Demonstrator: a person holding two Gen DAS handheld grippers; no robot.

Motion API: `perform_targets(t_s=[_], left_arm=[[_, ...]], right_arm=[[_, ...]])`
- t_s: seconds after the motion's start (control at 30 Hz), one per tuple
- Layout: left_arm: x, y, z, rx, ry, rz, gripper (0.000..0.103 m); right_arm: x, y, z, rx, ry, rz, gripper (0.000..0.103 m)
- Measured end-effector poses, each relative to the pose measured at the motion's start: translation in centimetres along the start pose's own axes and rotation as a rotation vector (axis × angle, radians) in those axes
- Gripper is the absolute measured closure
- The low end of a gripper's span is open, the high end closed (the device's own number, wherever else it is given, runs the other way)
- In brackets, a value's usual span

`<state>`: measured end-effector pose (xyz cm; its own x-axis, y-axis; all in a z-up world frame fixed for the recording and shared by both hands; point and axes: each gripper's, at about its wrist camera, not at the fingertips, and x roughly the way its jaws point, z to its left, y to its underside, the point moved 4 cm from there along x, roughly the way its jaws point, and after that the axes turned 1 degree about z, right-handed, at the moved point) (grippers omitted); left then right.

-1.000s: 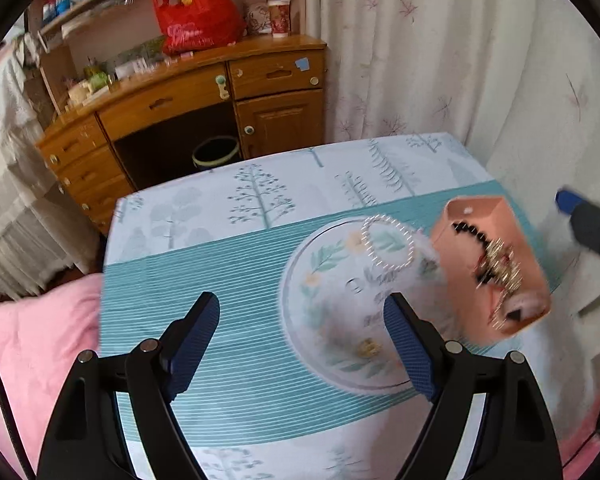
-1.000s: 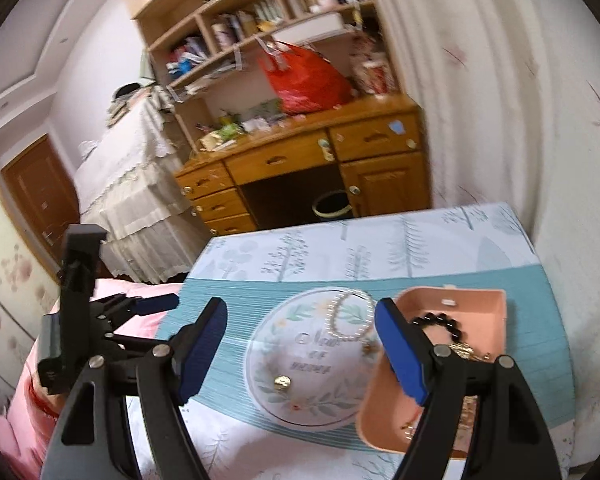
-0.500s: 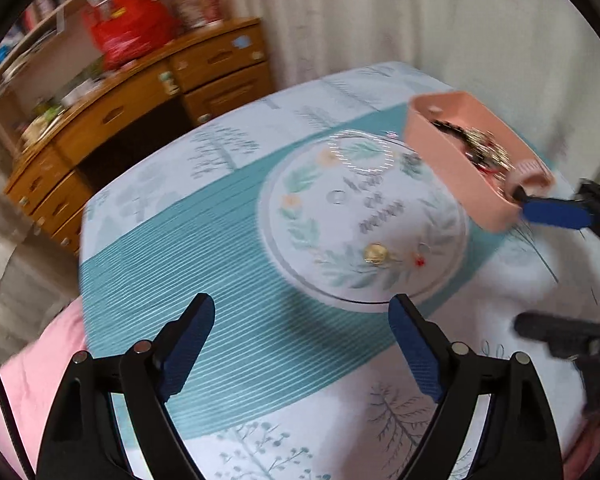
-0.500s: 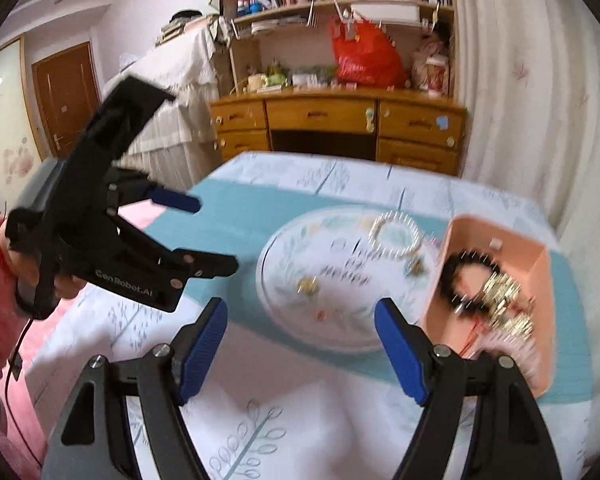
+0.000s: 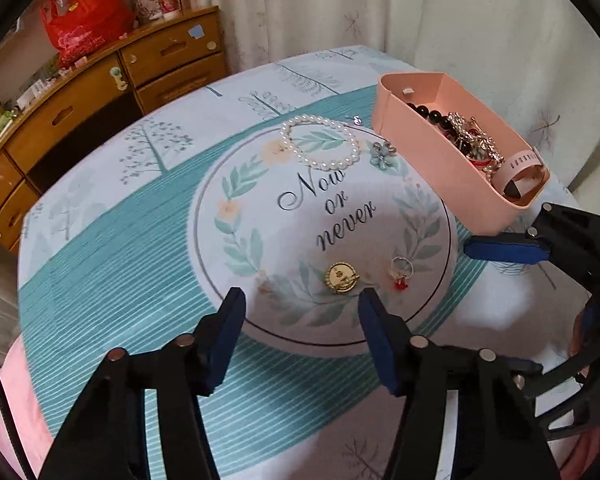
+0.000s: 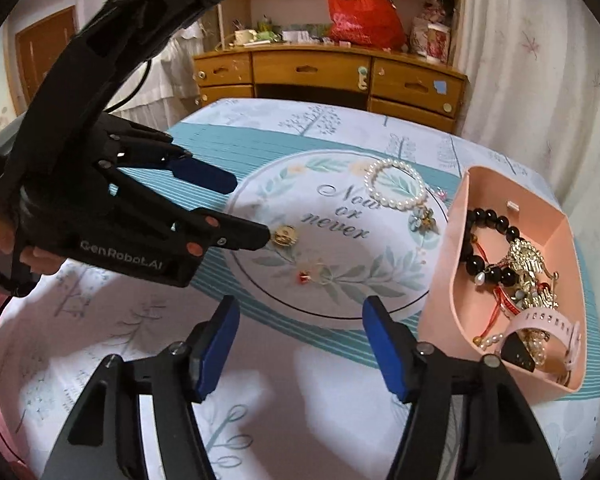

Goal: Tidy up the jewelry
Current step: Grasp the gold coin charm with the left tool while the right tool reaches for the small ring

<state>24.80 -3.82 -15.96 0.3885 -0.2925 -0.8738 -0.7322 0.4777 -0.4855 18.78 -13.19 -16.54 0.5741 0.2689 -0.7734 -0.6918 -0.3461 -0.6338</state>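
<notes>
Your left tongs (image 5: 302, 334) hang spread just short of the gold brooch (image 5: 342, 277) on the round mat (image 5: 260, 208), so you are lining up a pick. Close in low and pinch it by its edge, since it lies flat, then carry it right to the pink tray (image 5: 440, 160) where other jewelry already sits. Your right tongs (image 6: 300, 344) wait spread and empty at the near tabletop (image 6: 260, 400). The pearl bracelet (image 5: 320, 147), flower charm (image 5: 381, 155) and ring (image 5: 401, 274) remain on the mat.
</notes>
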Motion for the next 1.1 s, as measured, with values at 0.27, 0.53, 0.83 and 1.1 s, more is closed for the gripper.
perform_targets(t_s=[0.27,0.53,0.83,1.1], left_arm=[[1.5,-0.5,-0.5,0.000,0.049,0.009,0.057],[2.1,-1.4,-0.7,-0.008,0.050,-0.021,0.058],[2.0,-1.3,-0.9,-0.019,-0.002,-0.035,0.070],[1.8,-1.3,-0.8,-0.056,-0.010,-0.008,0.086]], right_arm=[[1.7,-0.4,-0.3,-0.005,0.050,0.026,0.049],[2.4,-1.0,0.3,-0.047,0.062,0.032,0.052],[2.7,-1.3,-0.4,-0.014,0.016,0.036,0.061],[2.6,-1.2,-1.2,-0.007,0.036,0.035,0.065]])
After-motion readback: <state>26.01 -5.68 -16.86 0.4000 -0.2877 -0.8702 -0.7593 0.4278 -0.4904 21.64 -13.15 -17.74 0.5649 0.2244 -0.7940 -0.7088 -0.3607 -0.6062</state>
